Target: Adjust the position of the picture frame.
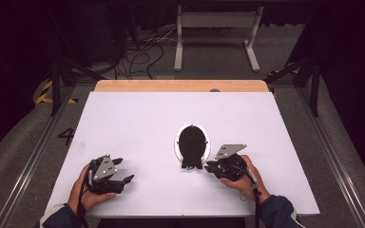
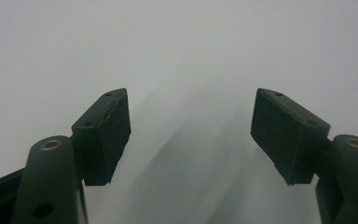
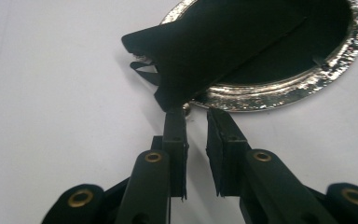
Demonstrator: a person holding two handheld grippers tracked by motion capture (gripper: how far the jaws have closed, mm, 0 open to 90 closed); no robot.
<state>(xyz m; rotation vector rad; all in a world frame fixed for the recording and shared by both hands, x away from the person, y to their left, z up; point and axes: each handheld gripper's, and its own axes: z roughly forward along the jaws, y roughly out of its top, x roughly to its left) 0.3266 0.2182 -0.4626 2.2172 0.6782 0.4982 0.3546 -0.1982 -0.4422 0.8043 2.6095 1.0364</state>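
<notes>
1. The frame lies face down at centre of the high view, its black stand raised.
2. The right gripper, jaws nearly together and holding nothing, could skid the frame if it nudges the stand.
3. The left gripper, spread wide at lower left, steadies nothing.

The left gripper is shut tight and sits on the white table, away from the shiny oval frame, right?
Not quite. The left gripper is open: the left gripper view shows its jaws wide apart with nothing between them. It does sit on the white table, away from the shiny oval frame.
</notes>
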